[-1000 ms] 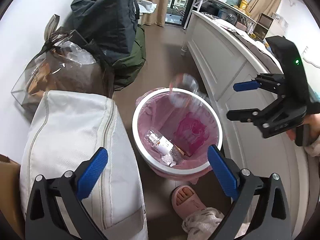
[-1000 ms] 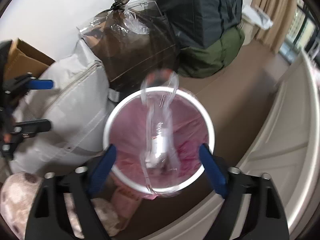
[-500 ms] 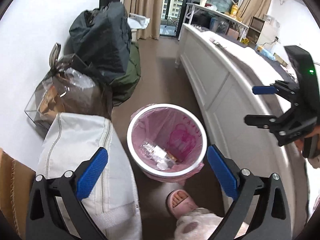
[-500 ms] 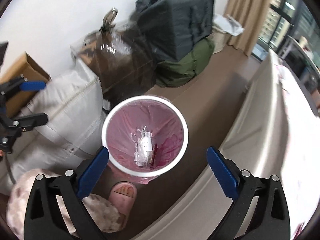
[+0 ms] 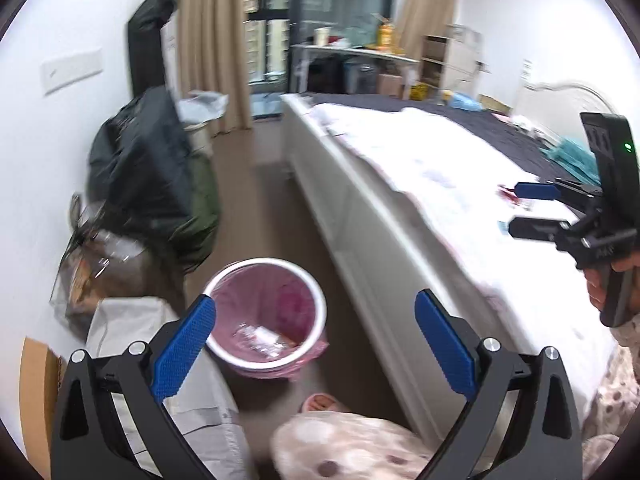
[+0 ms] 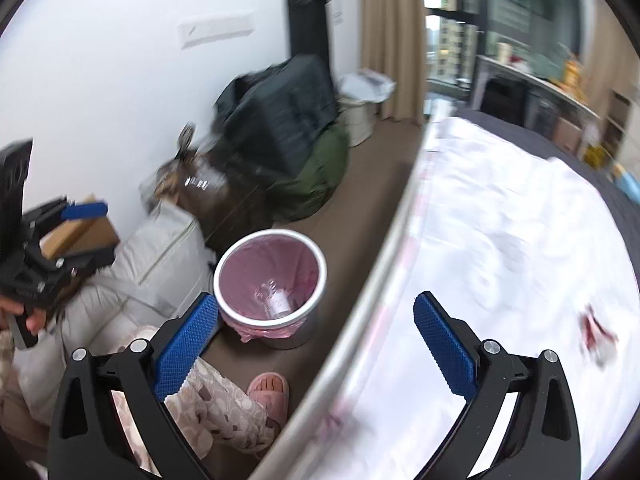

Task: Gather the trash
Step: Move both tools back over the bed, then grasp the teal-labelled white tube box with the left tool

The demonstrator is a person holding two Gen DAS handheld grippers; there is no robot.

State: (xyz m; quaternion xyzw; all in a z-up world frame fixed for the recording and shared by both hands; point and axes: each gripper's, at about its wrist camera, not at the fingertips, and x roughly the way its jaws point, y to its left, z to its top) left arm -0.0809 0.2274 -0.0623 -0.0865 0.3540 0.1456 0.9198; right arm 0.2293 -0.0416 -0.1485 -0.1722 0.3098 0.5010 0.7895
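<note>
A white bin with a pink liner [image 5: 264, 312] stands on the floor beside the bed; it also shows in the right wrist view [image 6: 270, 276]. Clear plastic bottles [image 5: 260, 336] lie in its bottom. A small red and white wrapper [image 6: 596, 336] lies on the white bed cover, right of my right gripper [image 6: 316, 344], which is open and empty above the bed edge. My left gripper [image 5: 316, 344] is open and empty, high above the bin. The right gripper also shows in the left wrist view [image 5: 532, 212], over the bed.
Bags are piled against the wall: a grey zip bag [image 5: 132, 320], a clear bag [image 5: 100, 264], dark bags [image 5: 148, 168]. A cardboard box [image 5: 36, 392] stands at left. The bed [image 5: 420, 200] fills the right side. A pink slipper [image 6: 270, 392] is on the floor.
A clear bottle fell from the right gripper into the bin. Both grippers then rose and swung toward the bed; the bin now looks smaller and lower.
</note>
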